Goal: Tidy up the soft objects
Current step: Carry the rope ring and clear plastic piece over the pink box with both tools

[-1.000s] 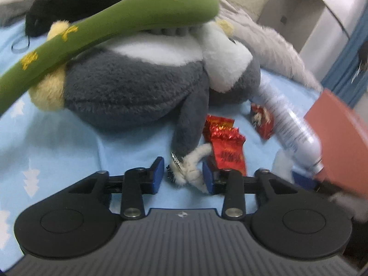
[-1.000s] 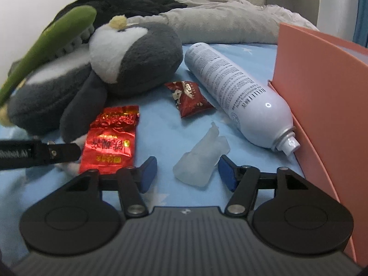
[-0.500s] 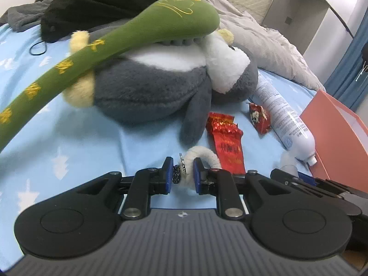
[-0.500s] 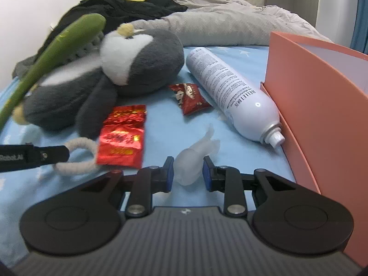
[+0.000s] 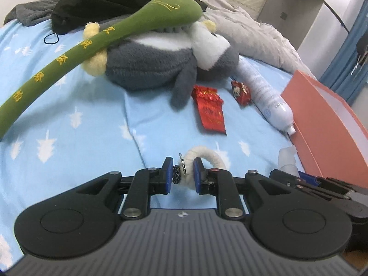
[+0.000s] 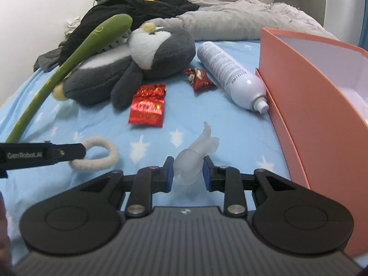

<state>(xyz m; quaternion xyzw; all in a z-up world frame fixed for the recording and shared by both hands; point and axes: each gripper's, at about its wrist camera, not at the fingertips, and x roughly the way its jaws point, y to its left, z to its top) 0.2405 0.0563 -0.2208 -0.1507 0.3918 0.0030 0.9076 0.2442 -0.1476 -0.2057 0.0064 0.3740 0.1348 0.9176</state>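
My left gripper is shut on a cream fuzzy ring with a small beaded charm, lifted just above the blue sheet. The same ring shows in the right wrist view, hanging from the left finger. My right gripper is shut on a translucent soft figure, held off the bed. Further back lie a grey and white plush penguin and a long green plush stick resting across it.
An open orange box stands at the right. A white spray can, a red foil packet and a small red snack pack lie on the blue sheet. Dark clothes and a grey blanket are piled behind.
Both grippers closed on their objects, the left on the ring and the right on the translucent figure, then lifted and pulled back from the plush penguin, which now looks farther away.
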